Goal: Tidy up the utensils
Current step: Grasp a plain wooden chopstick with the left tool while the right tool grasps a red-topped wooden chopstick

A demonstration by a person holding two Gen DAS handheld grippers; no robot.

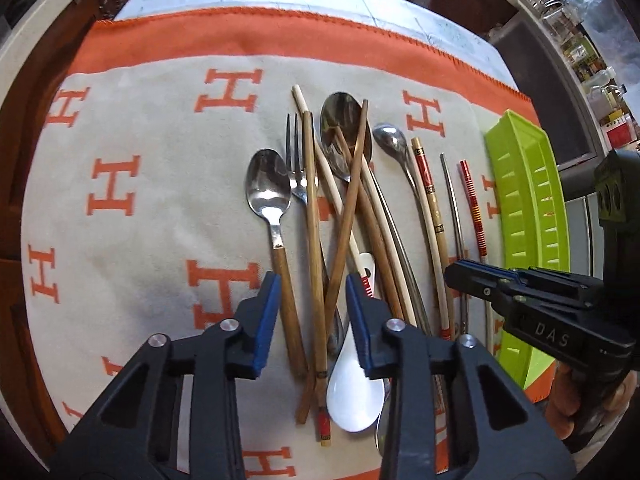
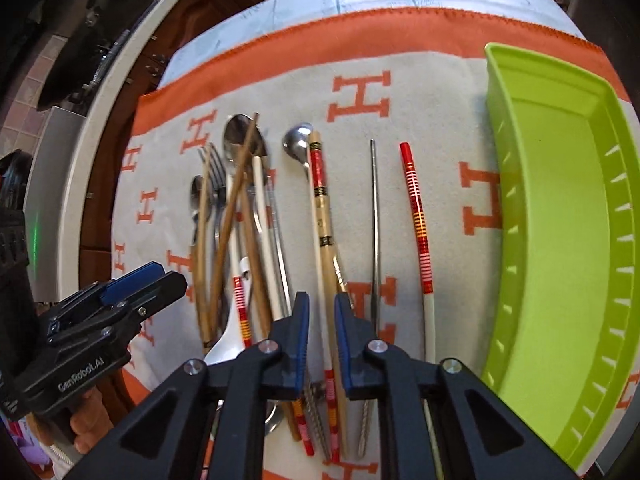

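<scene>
A pile of utensils lies on a grey cloth [image 1: 140,184] with orange H marks: metal spoons [image 1: 267,188], a fork [image 1: 294,160], brown wooden chopsticks [image 1: 312,208] and a white ceramic spoon [image 1: 354,400]. My left gripper [image 1: 312,282] points down over the pile, open, with a wood-handled spoon's handle and brown chopsticks between its jaws. My right gripper [image 2: 321,300] is open by a narrow gap, and a cream chopstick with red bands [image 2: 322,208] runs between its pads. A metal chopstick [image 2: 374,220] and a red striped chopstick [image 2: 416,216] lie apart to its right.
A lime green slotted tray [image 2: 560,240] stands at the cloth's right edge, with nothing in the part I see. The cloth's orange border [image 1: 280,32] runs along the far side, on a pale table. Shelves with jars [image 1: 592,60] stand beyond at far right.
</scene>
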